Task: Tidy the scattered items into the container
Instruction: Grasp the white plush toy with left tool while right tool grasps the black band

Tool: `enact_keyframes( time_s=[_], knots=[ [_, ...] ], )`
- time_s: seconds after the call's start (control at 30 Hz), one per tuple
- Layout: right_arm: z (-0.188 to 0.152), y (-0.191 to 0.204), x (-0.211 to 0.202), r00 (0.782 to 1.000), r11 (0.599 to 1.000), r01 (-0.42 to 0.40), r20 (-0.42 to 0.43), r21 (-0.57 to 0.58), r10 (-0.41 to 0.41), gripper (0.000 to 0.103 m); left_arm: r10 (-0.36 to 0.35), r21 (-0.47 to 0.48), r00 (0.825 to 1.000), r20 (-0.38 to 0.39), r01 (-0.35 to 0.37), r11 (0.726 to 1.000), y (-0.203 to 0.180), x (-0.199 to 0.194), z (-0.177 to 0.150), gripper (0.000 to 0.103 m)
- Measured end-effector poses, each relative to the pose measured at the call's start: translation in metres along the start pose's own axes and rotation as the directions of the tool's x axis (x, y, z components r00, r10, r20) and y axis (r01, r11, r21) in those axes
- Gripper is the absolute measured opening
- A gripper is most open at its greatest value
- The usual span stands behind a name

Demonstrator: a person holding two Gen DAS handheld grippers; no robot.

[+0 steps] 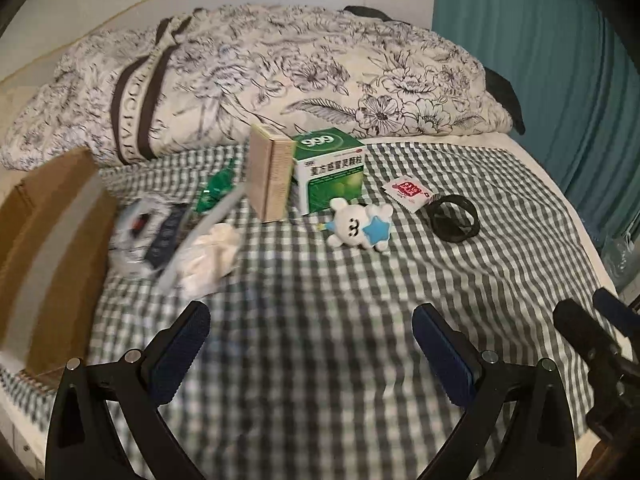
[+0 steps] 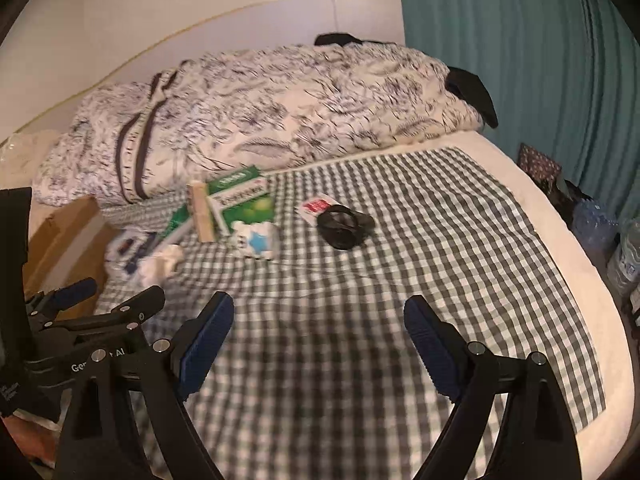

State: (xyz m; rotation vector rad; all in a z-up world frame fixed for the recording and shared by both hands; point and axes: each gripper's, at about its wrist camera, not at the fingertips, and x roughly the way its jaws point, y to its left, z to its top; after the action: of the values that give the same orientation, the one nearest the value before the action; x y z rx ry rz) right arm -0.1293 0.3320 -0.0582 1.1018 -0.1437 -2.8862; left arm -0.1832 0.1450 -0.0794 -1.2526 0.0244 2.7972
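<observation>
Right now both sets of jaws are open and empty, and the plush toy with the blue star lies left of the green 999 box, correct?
Not quite. The plush toy lies in front of the green 999 box, toward its right side, not to its left; the left wrist view shows it. Both sets of jaws are open and empty, as stated.

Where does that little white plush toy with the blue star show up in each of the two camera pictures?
Left wrist view: the small white plush toy with a blue star lies near centre, just in front of the green medicine box.
Right wrist view: the toy sits left of centre, blurred.
Shared landmark: the green box.
</observation>
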Motion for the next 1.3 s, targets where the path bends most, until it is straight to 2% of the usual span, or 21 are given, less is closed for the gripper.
enact_keyframes(
  time_s=[0.43,0.83,0.87,0.9,0.93,0.97,1.03,1.07,1.23,1.27,1.3],
  knots=[
    [0.028,-0.037,0.117,0.997,1.000,0.021,-0.076,0.009,-0.021,0.087,-0.013,-0.063,0.998,-0.056,0.010,0.998,-0.029,0.106,0.035,0.103],
    [0.044,-0.054,0.202,0.990,0.999,0.046,-0.131,0.019,-0.043,0.087,0.012,-0.075,0.997,-0.077,-0.017,0.997,-0.039,0.168,0.053,0.103],
    [0.045,-0.054,0.205,0.991,0.999,0.043,-0.131,0.022,-0.040,0.085,0.016,-0.069,0.997,-0.076,-0.021,0.997,-0.039,0.172,0.053,0.102],
    [0.045,-0.054,0.207,0.991,0.999,0.039,-0.127,0.022,-0.036,0.082,0.015,-0.070,0.997,-0.079,-0.020,0.997,-0.037,0.174,0.052,0.094],
    [0.046,-0.054,0.208,0.992,0.999,0.037,-0.122,0.019,-0.035,0.068,0.008,-0.078,0.996,-0.084,-0.015,0.997,-0.035,0.176,0.051,0.083],
    [0.047,-0.053,0.211,0.991,0.999,0.038,-0.126,0.014,-0.036,0.053,0.003,-0.083,0.997,-0.082,-0.010,0.997,-0.034,0.176,0.050,0.079],
    [0.047,-0.053,0.213,0.992,1.000,0.018,-0.127,0.014,-0.016,0.039,-0.009,-0.076,0.997,-0.071,0.004,0.997,-0.033,0.173,0.049,0.079],
    [0.046,-0.054,0.213,0.992,1.000,0.007,-0.123,0.020,-0.005,0.035,-0.010,-0.070,0.998,-0.068,0.005,0.998,-0.032,0.172,0.049,0.079],
    [0.044,-0.061,0.205,0.994,0.998,-0.011,-0.108,0.062,0.018,0.033,0.011,-0.061,0.998,-0.056,-0.015,0.998,-0.025,0.157,0.046,0.079],
    [0.044,-0.062,0.202,0.994,0.998,-0.010,-0.108,0.062,0.017,0.028,0.015,-0.062,0.998,-0.053,-0.018,0.998,-0.024,0.153,0.045,0.079],
    [0.043,-0.062,0.198,0.994,0.998,-0.009,-0.107,0.061,0.016,0.018,0.016,-0.062,0.999,-0.050,-0.019,0.998,-0.023,0.149,0.045,0.079]
  ],
)
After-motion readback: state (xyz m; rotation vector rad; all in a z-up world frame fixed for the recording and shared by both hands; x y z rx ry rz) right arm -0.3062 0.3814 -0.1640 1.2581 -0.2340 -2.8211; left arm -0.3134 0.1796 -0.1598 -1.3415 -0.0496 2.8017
